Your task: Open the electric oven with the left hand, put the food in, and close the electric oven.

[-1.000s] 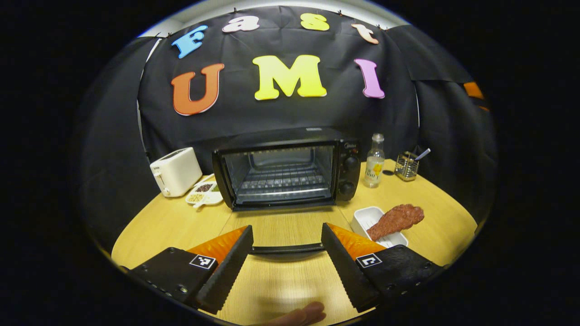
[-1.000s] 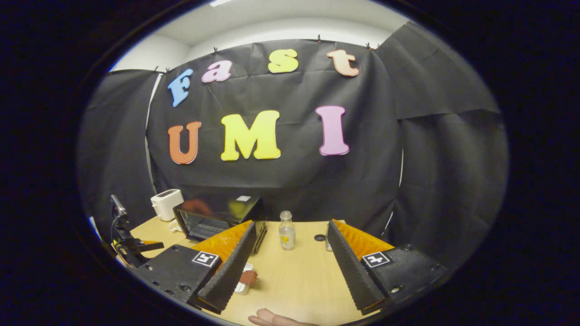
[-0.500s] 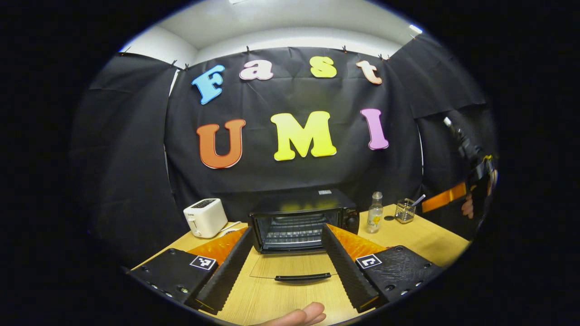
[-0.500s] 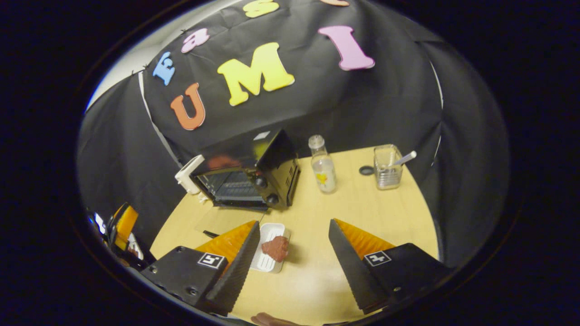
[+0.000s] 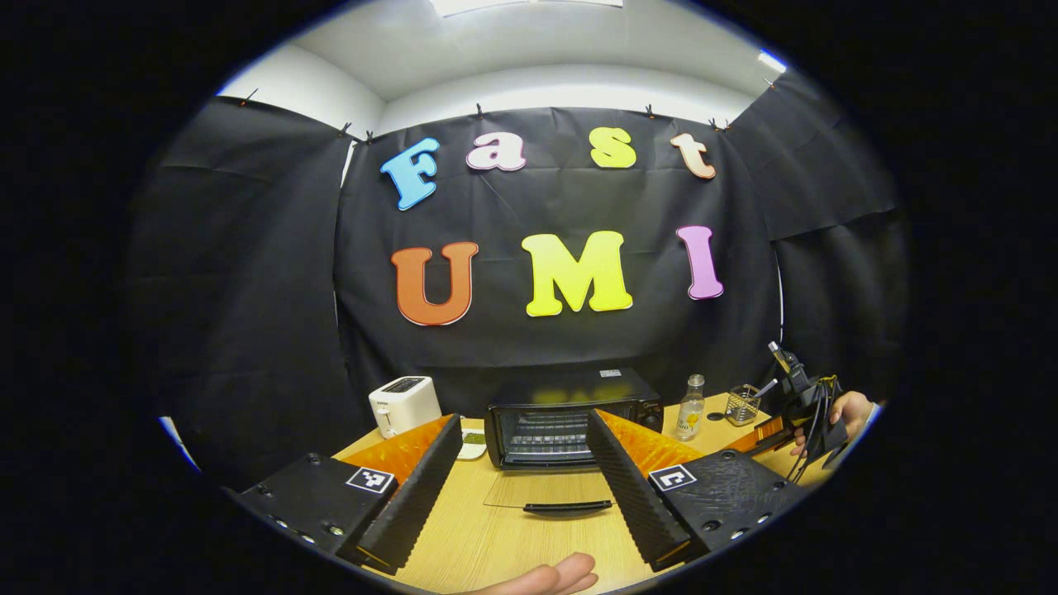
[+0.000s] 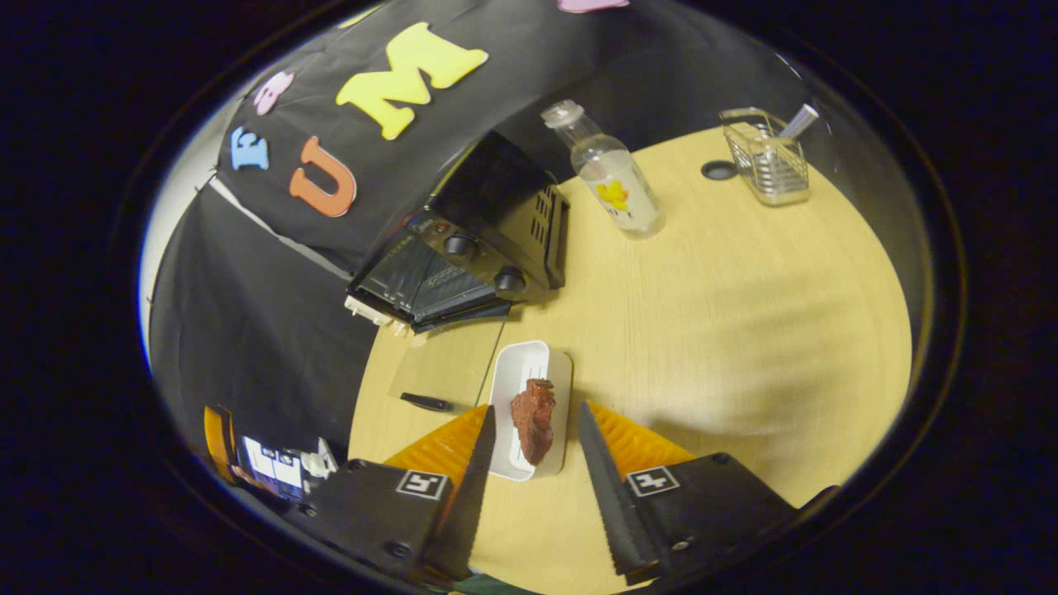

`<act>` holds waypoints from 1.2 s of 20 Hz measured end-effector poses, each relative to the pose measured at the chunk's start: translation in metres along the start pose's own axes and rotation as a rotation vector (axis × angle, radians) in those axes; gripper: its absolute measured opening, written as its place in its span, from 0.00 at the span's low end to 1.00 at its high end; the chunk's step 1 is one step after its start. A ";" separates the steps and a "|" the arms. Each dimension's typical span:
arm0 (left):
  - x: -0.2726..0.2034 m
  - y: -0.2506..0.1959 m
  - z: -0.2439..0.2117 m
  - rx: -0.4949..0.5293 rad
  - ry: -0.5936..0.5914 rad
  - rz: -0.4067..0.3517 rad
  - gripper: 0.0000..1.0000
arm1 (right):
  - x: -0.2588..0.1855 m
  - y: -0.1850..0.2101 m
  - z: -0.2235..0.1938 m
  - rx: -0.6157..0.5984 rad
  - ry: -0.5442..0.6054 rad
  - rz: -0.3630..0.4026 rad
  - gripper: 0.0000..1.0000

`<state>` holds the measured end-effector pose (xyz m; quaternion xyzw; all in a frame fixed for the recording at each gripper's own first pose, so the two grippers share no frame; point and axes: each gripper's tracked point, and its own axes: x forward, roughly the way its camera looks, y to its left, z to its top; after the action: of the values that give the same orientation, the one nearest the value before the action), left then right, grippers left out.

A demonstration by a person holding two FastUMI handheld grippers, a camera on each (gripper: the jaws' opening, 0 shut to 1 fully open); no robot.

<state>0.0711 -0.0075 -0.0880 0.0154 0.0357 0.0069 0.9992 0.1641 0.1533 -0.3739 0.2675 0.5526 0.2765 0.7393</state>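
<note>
Black electric oven (image 6: 479,248) door down on wooden worktop (image 6: 744,314). Right gripper (image 6: 533,487) released, over brown meat piece (image 6: 533,417) in white tray (image 6: 519,372); clear bottle (image 6: 612,178) beside oven. Left gripper (image 5: 521,487) released.

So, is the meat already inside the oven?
No, in the right gripper view the meat lies on the white tray on the table, in front of the open oven.

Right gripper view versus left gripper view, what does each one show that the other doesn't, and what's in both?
Right gripper view: the reddish-brown piece of meat in its white rectangular tray, between the open right gripper.

Left gripper view: the white toaster and the open left gripper.

Both: the black electric oven with door down, clear glass bottle, wire basket, wooden table.
</note>
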 end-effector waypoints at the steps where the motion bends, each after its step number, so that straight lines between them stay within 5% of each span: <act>1: -0.001 0.002 -0.002 -0.006 0.005 0.002 0.96 | 0.006 0.002 -0.005 0.024 0.022 0.021 0.59; 4: -0.003 0.005 -0.009 -0.015 0.030 0.013 0.96 | 0.016 0.002 -0.026 0.110 0.105 0.055 0.21; 6: -0.004 0.004 -0.010 -0.018 0.036 0.010 0.96 | 0.013 0.003 -0.027 0.110 0.098 0.060 0.13; 15: -0.019 0.017 -0.013 -0.057 0.021 -0.006 0.96 | -0.031 0.039 -0.013 -0.172 -0.062 -0.038 0.10; 24: -0.028 0.038 -0.033 -0.082 0.039 -0.026 0.97 | -0.025 0.107 -0.006 -0.730 -0.341 -0.302 0.10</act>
<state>0.0407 0.0313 -0.1181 -0.0262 0.0551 -0.0042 0.9981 0.1401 0.2119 -0.2834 -0.0539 0.3215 0.2945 0.8983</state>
